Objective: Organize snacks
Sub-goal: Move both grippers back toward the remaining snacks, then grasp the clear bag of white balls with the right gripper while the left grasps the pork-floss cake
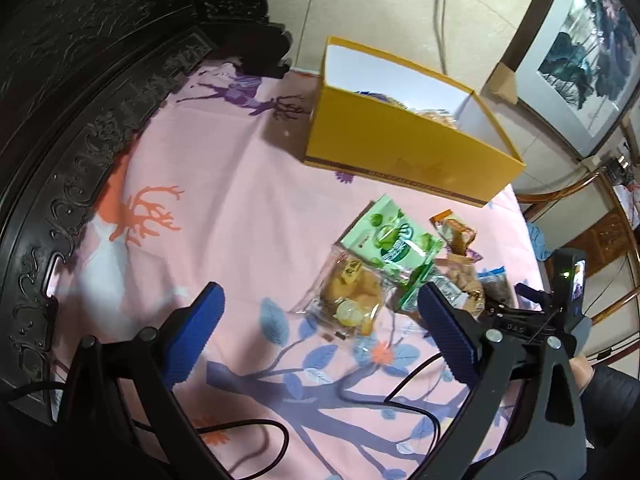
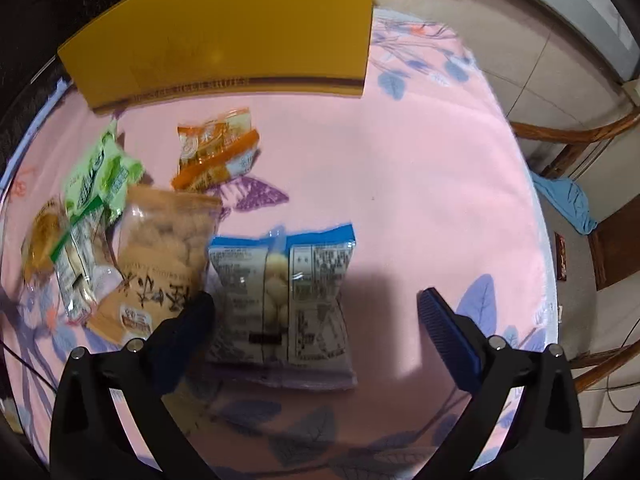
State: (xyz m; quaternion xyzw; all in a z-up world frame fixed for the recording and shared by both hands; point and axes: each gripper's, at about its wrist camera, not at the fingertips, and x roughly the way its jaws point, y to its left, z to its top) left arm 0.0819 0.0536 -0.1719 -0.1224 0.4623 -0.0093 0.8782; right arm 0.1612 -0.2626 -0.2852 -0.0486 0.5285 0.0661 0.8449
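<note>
A yellow box (image 1: 400, 152) with a white inside stands open on the pink cloth, with some snacks inside it; its yellow wall (image 2: 224, 36) fills the top of the right wrist view. Loose packets lie in front of it: a green one (image 1: 390, 240), a clear bag of golden pastry (image 1: 348, 296), an orange one (image 2: 218, 148), a tan bag of puffs (image 2: 164, 256) and a blue-topped packet (image 2: 282, 300). My left gripper (image 1: 320, 320) is open, just short of the pastry bag. My right gripper (image 2: 316, 308) is open, its fingers on either side of the blue-topped packet.
Dark carved furniture (image 1: 80, 100) curves along the left. A black cable (image 1: 256, 428) trails over the cloth near the left gripper. Wooden chairs (image 2: 580, 140) and a blue cloth (image 2: 568, 204) stand beyond the table's right edge. A framed picture (image 1: 588, 48) leans by the wall.
</note>
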